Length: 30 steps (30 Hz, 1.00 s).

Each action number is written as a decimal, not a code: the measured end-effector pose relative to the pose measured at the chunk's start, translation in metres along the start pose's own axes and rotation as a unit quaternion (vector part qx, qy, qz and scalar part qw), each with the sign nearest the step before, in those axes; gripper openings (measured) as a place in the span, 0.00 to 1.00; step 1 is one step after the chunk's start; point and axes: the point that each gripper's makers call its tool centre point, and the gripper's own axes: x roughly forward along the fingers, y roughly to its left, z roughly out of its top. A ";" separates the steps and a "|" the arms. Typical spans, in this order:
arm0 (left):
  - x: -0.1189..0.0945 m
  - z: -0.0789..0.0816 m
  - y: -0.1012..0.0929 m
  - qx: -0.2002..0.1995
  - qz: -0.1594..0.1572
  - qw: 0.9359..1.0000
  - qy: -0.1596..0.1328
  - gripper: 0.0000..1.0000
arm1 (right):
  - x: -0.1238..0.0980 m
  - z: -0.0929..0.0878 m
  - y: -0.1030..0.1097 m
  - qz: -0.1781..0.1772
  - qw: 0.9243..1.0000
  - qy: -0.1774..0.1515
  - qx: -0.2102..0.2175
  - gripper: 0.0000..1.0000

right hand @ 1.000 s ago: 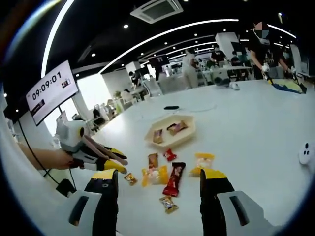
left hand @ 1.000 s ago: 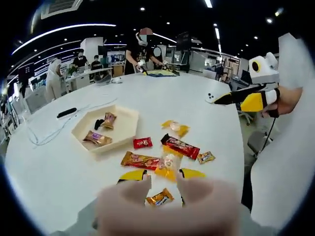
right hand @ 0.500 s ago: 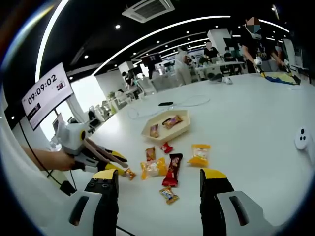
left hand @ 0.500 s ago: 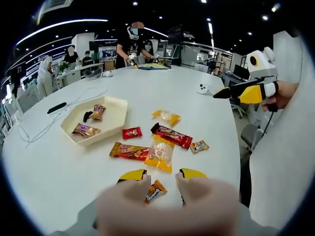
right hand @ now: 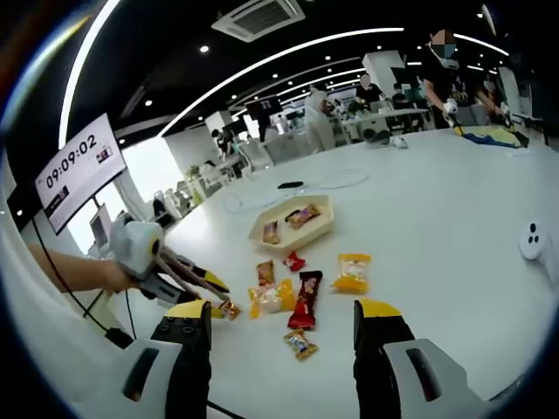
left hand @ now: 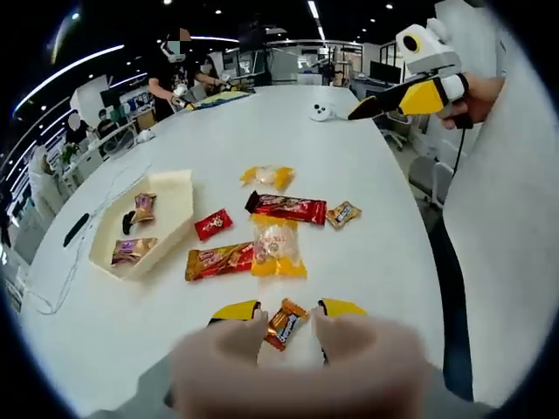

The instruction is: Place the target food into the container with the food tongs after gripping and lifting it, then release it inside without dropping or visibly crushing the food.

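Bright, even indoor light under a dark ceiling, with heavy fisheye bending.

Light comes from ceiling strips (right hand: 262,65) and small spots along the top of both views. The white table (left hand: 367,175) reflects it softly, with faint shadows under the wrappers. In the left gripper view the pale mass at bottom centre is badly out of focus. Straight lines curve towards the edges; distant people are small and soft.

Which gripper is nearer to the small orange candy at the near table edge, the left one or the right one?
Left. The left gripper has the small orange candy between its open jaws; the right gripper hovers far off.
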 end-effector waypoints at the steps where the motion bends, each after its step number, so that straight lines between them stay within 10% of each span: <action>1: 0.000 -0.002 0.000 0.008 -0.006 1.000 0.005 0.25 | -0.001 0.000 -0.001 -0.002 1.000 -0.001 0.003 0.67; 18: 0.009 0.001 -0.003 0.123 -0.051 0.991 0.009 0.25 | -0.010 0.000 -0.010 -0.032 0.999 -0.014 0.024 0.65; 22: 0.009 -0.010 0.003 0.090 -0.037 0.994 0.046 0.25 | -0.010 0.000 -0.011 -0.035 0.999 -0.017 0.028 0.65; 30: 0.006 -0.010 0.003 -0.015 0.003 1.000 0.016 0.25 | -0.007 -0.004 -0.011 -0.034 0.999 -0.014 0.035 0.64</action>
